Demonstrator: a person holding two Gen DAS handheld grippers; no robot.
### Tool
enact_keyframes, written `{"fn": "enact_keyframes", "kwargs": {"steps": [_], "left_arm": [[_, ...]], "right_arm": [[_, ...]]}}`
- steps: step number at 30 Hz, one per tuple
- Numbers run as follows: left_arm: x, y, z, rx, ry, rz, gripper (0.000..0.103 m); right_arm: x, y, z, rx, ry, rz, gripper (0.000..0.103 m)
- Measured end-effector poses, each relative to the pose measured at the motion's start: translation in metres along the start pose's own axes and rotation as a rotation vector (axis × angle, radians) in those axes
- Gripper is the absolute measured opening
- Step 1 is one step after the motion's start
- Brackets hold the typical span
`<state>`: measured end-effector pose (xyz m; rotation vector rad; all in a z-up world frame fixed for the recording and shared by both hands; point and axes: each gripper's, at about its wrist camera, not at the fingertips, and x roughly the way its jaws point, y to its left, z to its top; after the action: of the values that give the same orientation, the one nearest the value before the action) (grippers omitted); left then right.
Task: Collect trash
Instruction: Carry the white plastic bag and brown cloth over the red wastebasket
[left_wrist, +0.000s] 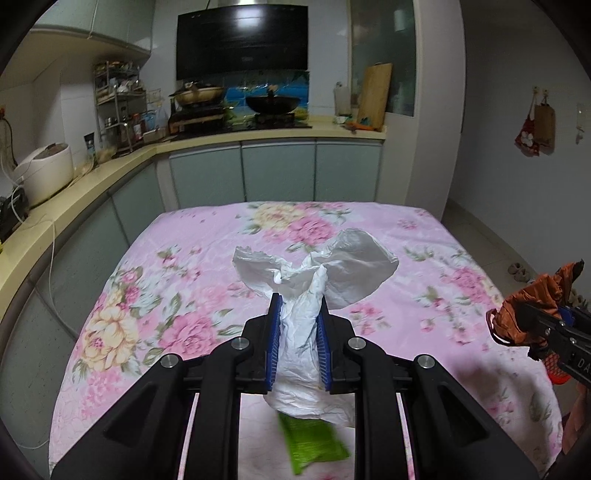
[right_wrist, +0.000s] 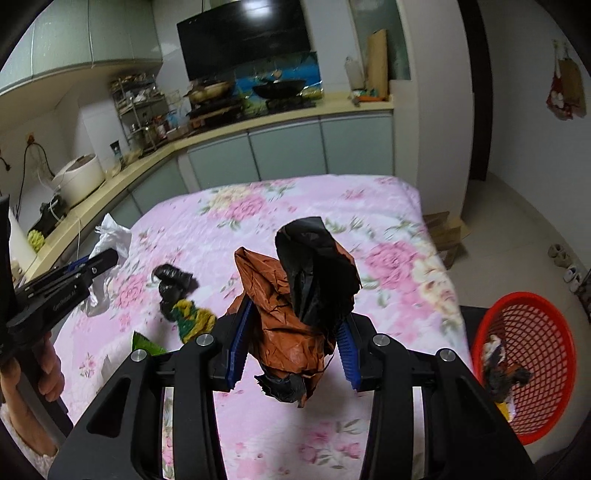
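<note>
Currently held: left tongs (left_wrist: 297, 302) clamped on white tissue (left_wrist: 314, 273), raised above the floral tabletop (left_wrist: 177, 258). Right tongs (right_wrist: 293, 325) clamped on a crumpled brown-and-black wrapper (right_wrist: 288, 317), also lifted off the cloth. Loose on the tabletop: a black, green and yellow scrap (right_wrist: 183, 299) near the left tongs; a green packet (left_wrist: 314, 443) below the tissue. Red basket (right_wrist: 532, 332) at the tabletop's right edge, some trash (right_wrist: 502, 373) already inside. Behind: kitchen counter (left_wrist: 258, 134) with wok (left_wrist: 271, 103) and rice cooker (left_wrist: 44, 170).
</note>
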<state>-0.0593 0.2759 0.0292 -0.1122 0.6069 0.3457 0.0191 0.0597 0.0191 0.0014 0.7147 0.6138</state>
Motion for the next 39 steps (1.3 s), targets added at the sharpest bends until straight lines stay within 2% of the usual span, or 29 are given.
{"fn": "enact_keyframes", "kwargs": {"steps": [17,23,39], "left_arm": [[-0.015,-0.064,0.012,0.079,-0.034,-0.094,0.017],[-0.016,-0.088,0.014,0.110,-0.038,-0.135,0.017],[-0.006,-0.171,0.014,0.226,-0.013,-0.268,0.017]], "right_arm": [[-0.049,-0.043,0.007,0.084,-0.108,-0.047,0.040],[-0.059,-0.064,0.005,0.133,-0.112,-0.064,0.040],[-0.081,-0.125,-0.004,0.247,-0.134,-0.191,0.040]]}}
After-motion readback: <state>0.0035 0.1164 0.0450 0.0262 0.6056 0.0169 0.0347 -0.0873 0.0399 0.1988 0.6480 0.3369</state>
